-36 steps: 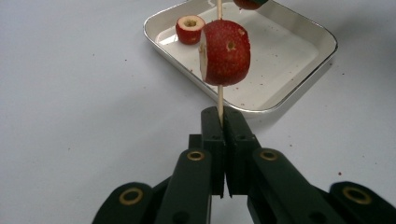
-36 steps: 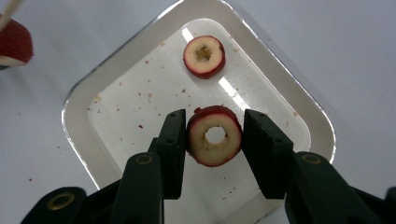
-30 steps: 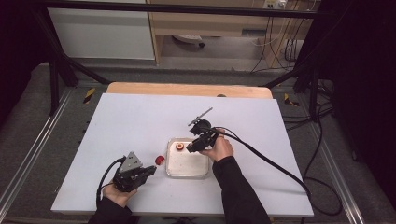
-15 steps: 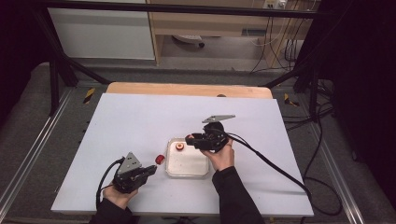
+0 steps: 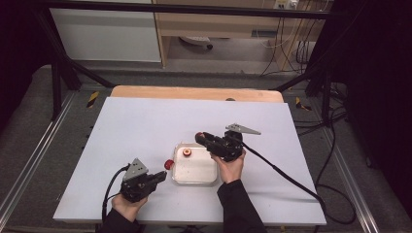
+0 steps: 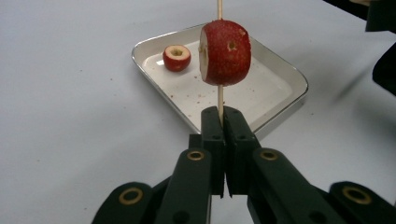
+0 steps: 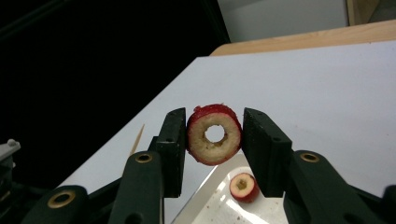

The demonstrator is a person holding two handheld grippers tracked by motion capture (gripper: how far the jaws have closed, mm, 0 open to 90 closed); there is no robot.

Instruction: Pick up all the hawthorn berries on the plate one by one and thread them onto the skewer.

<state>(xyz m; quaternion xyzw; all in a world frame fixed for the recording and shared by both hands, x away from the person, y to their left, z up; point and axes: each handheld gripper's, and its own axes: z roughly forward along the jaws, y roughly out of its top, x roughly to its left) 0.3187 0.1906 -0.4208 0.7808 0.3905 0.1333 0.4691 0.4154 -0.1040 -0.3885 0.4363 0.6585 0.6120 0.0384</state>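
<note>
The left gripper (image 6: 223, 116) is sitting low at the near left of the bench (image 5: 145, 126), its two black jaws pressed together on one thin wooden skewer (image 6: 219, 100) that is standing up between them; one piece of red fruit (image 6: 225, 52) is riding on that skewer above the jaws, round-sided, speckled, with a pale cut face and a small bored hole. The right gripper (image 7: 214, 137) is hovering above the far right corner of the tray, its jaws part-way open and pinching by its red rim a second fruit piece, a cored ring (image 7: 214, 134) with grainy cream flesh and a clean round hole through the middle. That is making three fruit pieces in all: one on the skewer, one in the right gripper, and one small red piece (image 6: 176, 57) with a hollowed pale centre lying inside the tray. There is one tray (image 6: 280, 77), shallow, white inside with a shiny metal rim and rounded corners, dusted with fine red crumbs, and it is resting near the middle of the bench just beyond the left gripper. The bench top is smooth, matt and white, with a strip of bare wood (image 5: 194, 92) showing along its far edge
</note>
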